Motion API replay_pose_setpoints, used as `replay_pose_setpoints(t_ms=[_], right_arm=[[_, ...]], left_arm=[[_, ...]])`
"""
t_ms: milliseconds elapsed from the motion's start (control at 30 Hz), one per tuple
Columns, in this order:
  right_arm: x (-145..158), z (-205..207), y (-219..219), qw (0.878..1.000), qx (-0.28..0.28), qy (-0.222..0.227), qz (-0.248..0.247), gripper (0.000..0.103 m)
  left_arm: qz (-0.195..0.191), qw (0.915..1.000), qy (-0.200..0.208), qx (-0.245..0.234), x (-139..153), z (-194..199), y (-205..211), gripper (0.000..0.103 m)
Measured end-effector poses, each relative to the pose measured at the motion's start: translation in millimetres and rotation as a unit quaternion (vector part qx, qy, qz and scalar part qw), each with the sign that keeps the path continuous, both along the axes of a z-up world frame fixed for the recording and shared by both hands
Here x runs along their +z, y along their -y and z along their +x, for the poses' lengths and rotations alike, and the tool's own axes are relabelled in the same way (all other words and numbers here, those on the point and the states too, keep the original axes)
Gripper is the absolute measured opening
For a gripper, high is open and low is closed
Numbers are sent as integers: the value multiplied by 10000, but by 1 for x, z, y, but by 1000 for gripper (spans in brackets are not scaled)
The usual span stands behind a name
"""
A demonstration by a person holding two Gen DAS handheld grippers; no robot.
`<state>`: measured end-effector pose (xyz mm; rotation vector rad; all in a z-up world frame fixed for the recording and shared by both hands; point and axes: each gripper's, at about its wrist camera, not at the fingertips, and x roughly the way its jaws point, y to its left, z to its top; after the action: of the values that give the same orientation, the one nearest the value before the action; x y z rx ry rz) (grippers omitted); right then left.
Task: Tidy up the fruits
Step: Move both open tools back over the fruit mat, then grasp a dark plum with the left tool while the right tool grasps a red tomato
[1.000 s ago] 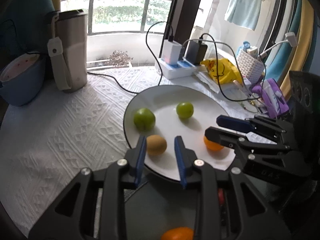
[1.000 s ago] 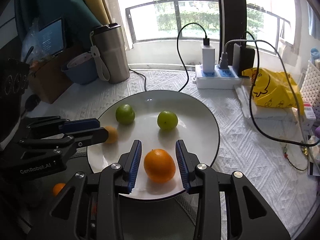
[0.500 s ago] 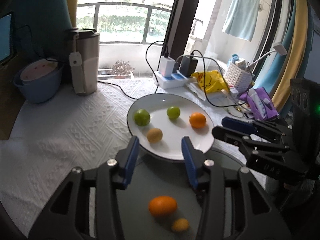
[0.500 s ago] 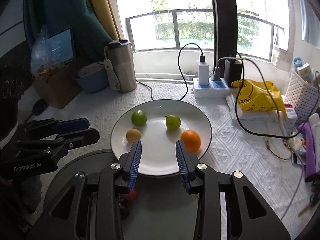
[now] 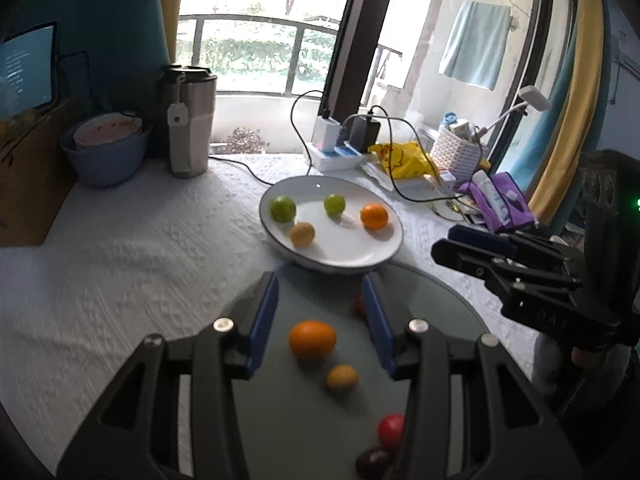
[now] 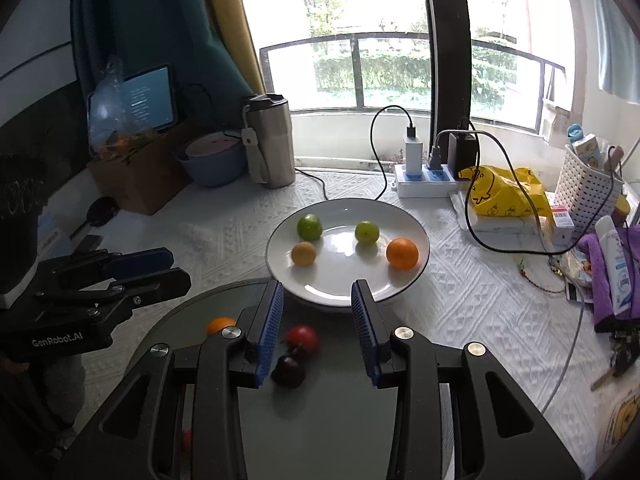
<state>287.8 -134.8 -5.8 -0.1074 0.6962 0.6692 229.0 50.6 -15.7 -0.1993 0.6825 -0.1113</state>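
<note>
Both my grippers hang above the round dark glass tray [image 6: 320, 420] at the counter's near edge. The left gripper [image 5: 320, 312] has its fingers spread with nothing between them, over an orange [image 5: 312, 339] and a small yellow fruit [image 5: 341, 377]. The right gripper [image 6: 318, 308] has its fingers parted and empty too, above a red tomato [image 6: 303, 338] and a dark plum [image 6: 288, 370]. Just beyond, the round white plate [image 6: 400, 216] on the white textured counter [image 6: 224, 236] carries two green fruits [image 6: 309, 227], a yellow one [image 6: 304, 253] and an orange one [image 6: 402, 253], all apart.
</note>
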Motion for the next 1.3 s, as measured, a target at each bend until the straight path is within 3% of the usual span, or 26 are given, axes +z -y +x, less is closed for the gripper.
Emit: replay_pose_setpoints(t_ms=[600, 1300], right_arm=[[-29, -66, -2, 9990, 193, -354, -191, 38], [-58, -87, -34, 9953, 502, -709, -430, 38]], left_arm=[[-178, 9997, -173, 30, -30, -67, 4, 46], [-294, 9987, -307, 271, -58, -97, -9, 46]])
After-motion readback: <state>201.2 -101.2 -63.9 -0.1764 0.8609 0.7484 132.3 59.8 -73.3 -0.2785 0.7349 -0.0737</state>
